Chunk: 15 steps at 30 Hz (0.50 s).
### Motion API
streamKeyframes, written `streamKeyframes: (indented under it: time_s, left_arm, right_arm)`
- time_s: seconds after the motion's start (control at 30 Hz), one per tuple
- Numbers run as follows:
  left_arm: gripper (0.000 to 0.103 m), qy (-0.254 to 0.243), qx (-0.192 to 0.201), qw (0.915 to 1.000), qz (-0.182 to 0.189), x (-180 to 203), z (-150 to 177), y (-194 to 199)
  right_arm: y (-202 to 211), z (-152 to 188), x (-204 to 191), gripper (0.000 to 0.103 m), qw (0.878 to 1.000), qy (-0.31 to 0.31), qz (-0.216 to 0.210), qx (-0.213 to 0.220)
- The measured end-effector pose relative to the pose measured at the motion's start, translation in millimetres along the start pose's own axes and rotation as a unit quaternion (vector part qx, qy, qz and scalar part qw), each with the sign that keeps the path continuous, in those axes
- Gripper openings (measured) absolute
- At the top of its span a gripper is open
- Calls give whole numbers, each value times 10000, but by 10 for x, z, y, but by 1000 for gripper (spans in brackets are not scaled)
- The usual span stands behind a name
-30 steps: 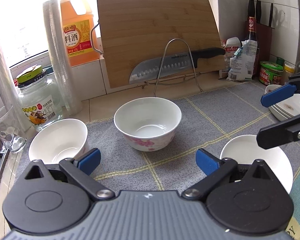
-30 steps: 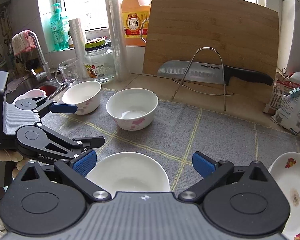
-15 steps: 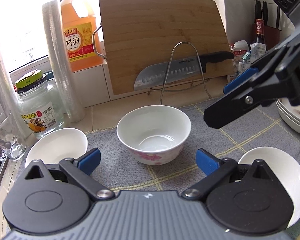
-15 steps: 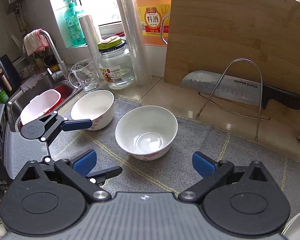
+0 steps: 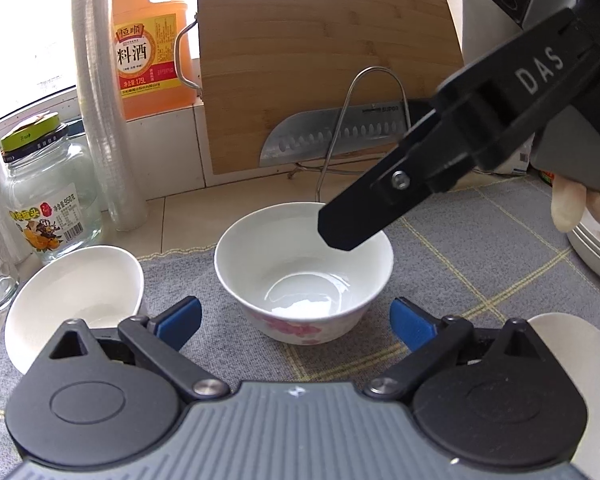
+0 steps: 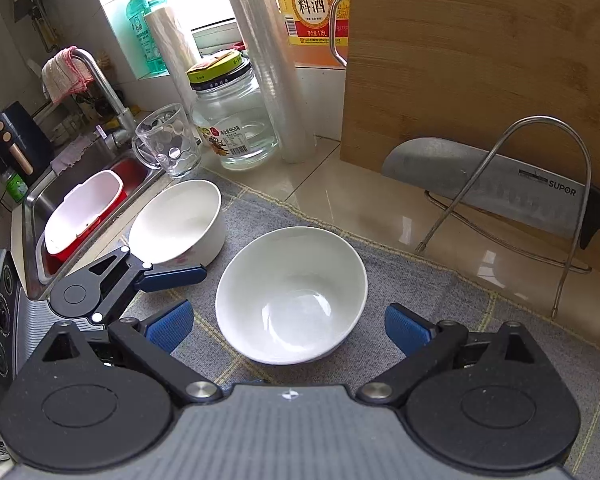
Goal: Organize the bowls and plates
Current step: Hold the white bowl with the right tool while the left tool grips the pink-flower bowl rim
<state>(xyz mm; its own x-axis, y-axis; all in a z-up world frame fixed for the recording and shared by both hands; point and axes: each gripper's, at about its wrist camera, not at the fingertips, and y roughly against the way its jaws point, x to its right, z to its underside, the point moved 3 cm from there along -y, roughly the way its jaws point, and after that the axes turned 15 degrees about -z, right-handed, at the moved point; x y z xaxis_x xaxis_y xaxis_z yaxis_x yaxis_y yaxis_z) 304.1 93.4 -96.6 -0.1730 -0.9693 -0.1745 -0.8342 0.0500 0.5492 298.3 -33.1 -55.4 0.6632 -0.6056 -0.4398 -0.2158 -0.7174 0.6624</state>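
While both sets of jaws stand wide open and grip nothing, the right gripper (image 6: pixel 286 326) hangs over the flowered bowl (image 6: pixel 291 294), which sits between its blue pads (image 6: pixel 168 326), probably lined up for a rim grasp. From the left wrist view, the left gripper (image 5: pixel 296 322) also faces that bowl (image 5: pixel 304 272), just ahead of its jaws, with one black finger (image 5: pixel 384 196) of the right tool above the far rim. A second bowl (image 5: pixel 74 300) lies to the left of the left jaws, a third white bowl (image 5: pixel 572 360) to their right, and stacked plates (image 5: pixel 596 252) beyond that. All look like glazed ceramic, smooth and round, likely slippery under the pads. They rest on a grey woven mat (image 6: pixel 440 292) covering the desk, apparently there to cushion them.
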Motion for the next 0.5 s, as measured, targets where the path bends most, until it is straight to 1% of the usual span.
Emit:
streamKeyframes:
  time_s: [0.17,0.3,0.5]
  left_arm:
    - [98,33,24,9999,119,5,-13,-64]
    - [93,81,4,9997,222,2,-12,-92]
    - [92,71,13,9996,275,9,-16,-106]
  right_arm:
    - [-105,-73,80,103,9999,-6,-27,-119]
    - [-171,-123,121,103,9998,26,-24,-183]
    - [-246,-172,176,101,9997,57,-66,-241]
